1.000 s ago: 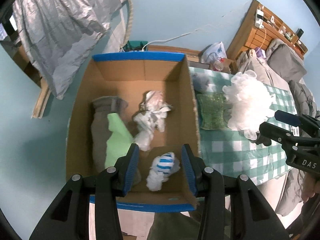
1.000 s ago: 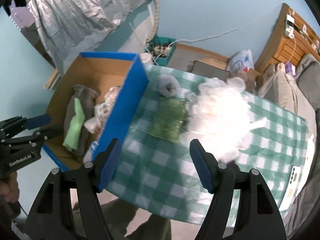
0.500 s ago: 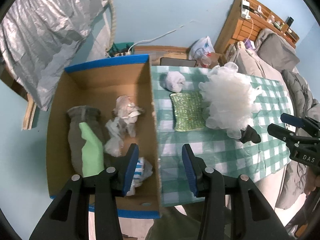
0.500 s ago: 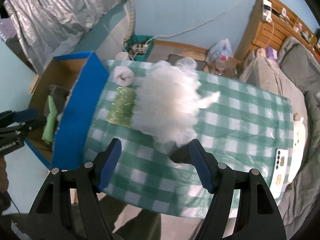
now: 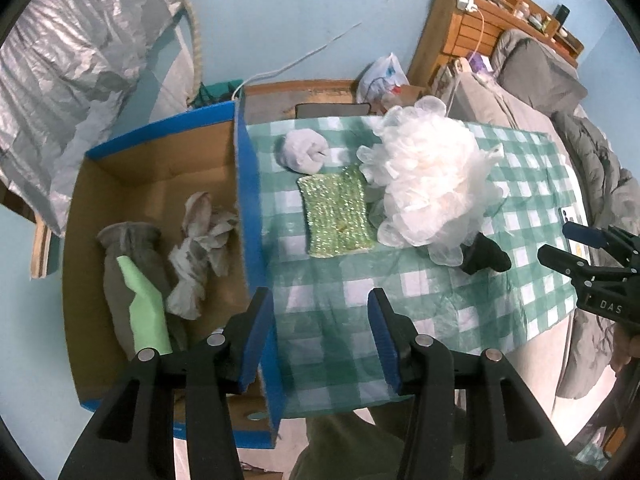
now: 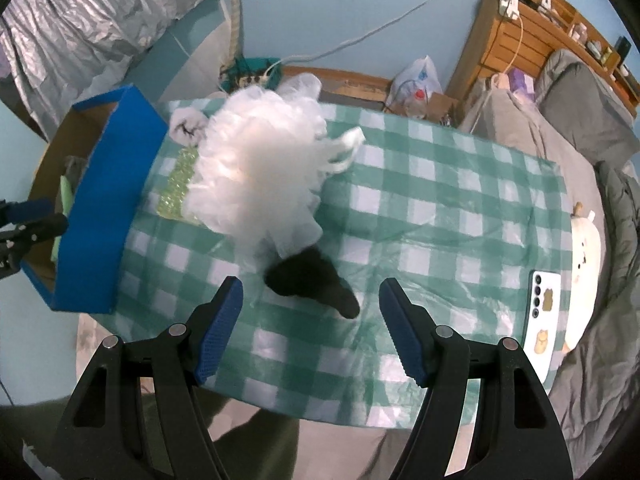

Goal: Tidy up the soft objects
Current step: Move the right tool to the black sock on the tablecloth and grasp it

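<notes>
A white mesh puff (image 5: pixel 430 184) (image 6: pixel 260 172) lies on the green checked tablecloth (image 5: pixel 440 312) (image 6: pixel 440 208). A green sparkly sponge cloth (image 5: pixel 336 212) (image 6: pixel 178 184) lies left of it, a rolled white sock (image 5: pixel 302 150) (image 6: pixel 188 124) behind, and a black sock (image 5: pixel 484 254) (image 6: pixel 312 280) at its near edge. A cardboard box (image 5: pixel 248 208) (image 6: pixel 108 208) with blue outer walls holds a grey sock (image 5: pixel 128 256), a light green cloth (image 5: pixel 146 316) and a crumpled white cloth (image 5: pixel 198 248). My left gripper (image 5: pixel 320 336) is open over the box wall and table. My right gripper (image 6: pixel 310 328) is open, empty, just in front of the black sock.
A phone (image 6: pixel 540 320) and a white plush (image 6: pixel 584 248) lie at the table's right end. Grey bedding (image 5: pixel 600 160), a wooden shelf (image 5: pixel 480 12) and a plastic bag (image 5: pixel 380 76) stand behind. Silver sheeting (image 5: pixel 60 72) hangs at left.
My left gripper moved right, from over the box interior to its right wall and the table. My right gripper moved right along the table until the black sock came between its fingers' line.
</notes>
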Action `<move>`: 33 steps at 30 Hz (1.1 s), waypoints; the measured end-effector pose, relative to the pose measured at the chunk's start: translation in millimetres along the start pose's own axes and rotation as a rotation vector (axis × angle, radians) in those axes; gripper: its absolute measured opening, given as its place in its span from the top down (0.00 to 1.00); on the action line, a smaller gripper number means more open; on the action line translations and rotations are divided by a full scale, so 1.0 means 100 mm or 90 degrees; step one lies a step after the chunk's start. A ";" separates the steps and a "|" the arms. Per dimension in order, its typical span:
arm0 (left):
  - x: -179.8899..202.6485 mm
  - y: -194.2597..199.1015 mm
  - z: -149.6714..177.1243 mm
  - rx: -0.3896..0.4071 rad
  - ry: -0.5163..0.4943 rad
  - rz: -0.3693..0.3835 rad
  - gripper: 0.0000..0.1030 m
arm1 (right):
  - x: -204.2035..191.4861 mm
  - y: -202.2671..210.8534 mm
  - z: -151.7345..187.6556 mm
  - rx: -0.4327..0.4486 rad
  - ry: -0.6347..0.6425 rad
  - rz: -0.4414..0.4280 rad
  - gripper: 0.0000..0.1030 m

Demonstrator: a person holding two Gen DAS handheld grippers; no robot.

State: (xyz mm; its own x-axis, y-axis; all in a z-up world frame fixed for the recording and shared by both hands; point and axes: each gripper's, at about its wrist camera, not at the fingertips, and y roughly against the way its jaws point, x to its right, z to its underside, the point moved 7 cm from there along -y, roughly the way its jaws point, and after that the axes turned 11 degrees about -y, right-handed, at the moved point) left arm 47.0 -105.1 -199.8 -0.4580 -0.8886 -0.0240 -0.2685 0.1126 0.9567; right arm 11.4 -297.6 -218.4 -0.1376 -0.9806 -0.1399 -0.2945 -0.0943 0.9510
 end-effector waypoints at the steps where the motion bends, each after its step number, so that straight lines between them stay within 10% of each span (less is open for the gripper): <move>1: 0.02 -0.01 0.00 -0.001 -0.003 -0.001 0.51 | 0.02 -0.02 0.02 -0.002 0.001 -0.003 0.30; 33: 0.22 -0.71 0.11 -0.095 -0.042 0.002 0.50 | -0.07 -1.10 0.25 -0.117 0.204 0.048 0.28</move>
State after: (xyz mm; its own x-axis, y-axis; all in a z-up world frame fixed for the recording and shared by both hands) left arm 46.4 -128.0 -271.1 -0.5143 -0.8569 -0.0352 -0.1404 0.0436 0.9891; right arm 21.2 -275.9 -328.5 0.1591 -0.9873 -0.0013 -0.1161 -0.0200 0.9930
